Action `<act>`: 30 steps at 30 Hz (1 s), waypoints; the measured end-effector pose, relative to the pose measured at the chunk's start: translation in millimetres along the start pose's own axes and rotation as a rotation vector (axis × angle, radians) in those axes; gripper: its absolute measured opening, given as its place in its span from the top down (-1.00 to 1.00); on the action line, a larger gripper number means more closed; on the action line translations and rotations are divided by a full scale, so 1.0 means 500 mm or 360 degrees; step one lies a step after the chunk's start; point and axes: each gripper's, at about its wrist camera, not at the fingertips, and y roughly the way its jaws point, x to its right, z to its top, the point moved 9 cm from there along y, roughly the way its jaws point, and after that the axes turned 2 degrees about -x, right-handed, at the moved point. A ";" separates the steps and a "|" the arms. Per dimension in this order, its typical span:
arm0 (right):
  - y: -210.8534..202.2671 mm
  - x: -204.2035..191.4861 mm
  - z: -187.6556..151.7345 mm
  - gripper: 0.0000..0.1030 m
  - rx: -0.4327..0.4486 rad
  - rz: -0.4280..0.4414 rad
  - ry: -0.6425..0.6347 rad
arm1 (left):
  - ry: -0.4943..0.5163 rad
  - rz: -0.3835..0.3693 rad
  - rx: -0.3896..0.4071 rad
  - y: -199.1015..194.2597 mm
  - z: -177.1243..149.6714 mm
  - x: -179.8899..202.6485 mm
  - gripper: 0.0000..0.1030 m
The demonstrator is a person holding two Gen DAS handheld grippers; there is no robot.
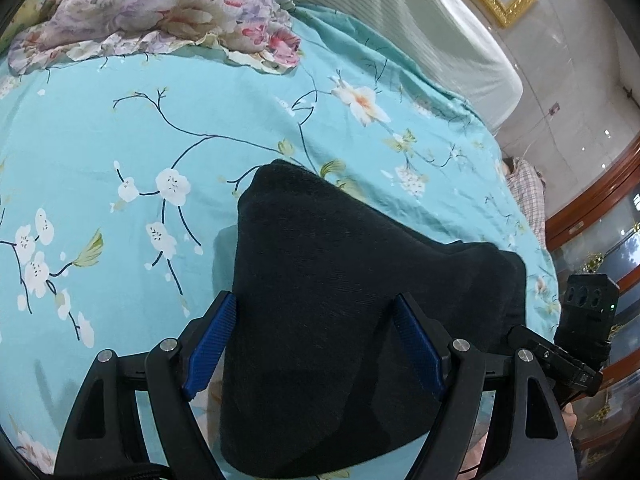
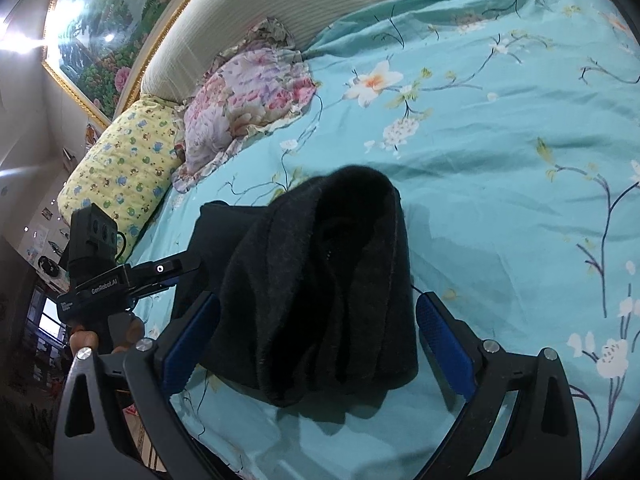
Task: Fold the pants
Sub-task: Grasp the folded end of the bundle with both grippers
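The black pants (image 1: 328,304) lie in a folded bundle on the turquoise flowered bedsheet (image 1: 120,152). My left gripper (image 1: 316,312) is open, its blue pads (image 1: 212,344) on either side of the bundle's near end. In the right wrist view the pants (image 2: 320,288) are a rumpled dark heap between the wide-open fingers of my right gripper (image 2: 320,312). The blue pads (image 2: 444,340) stand apart from the cloth. The left gripper (image 2: 120,276) shows at the left of that view, beside the pants. The right gripper's body (image 1: 580,320) shows at the right edge of the left wrist view.
A pink flowered pillow (image 2: 248,100) and a yellow patterned pillow (image 2: 120,176) lie at the head of the bed by the padded headboard (image 2: 280,0). A gold-framed painting (image 2: 112,32) hangs above. A checked cloth (image 1: 528,196) lies at the bed's far edge.
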 end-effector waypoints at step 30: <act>0.046 0.005 0.016 -0.13 -0.0058 0.0195 0.0126 | -0.0247 -0.0202 0.0028 0.009 0.002 -0.061 0.42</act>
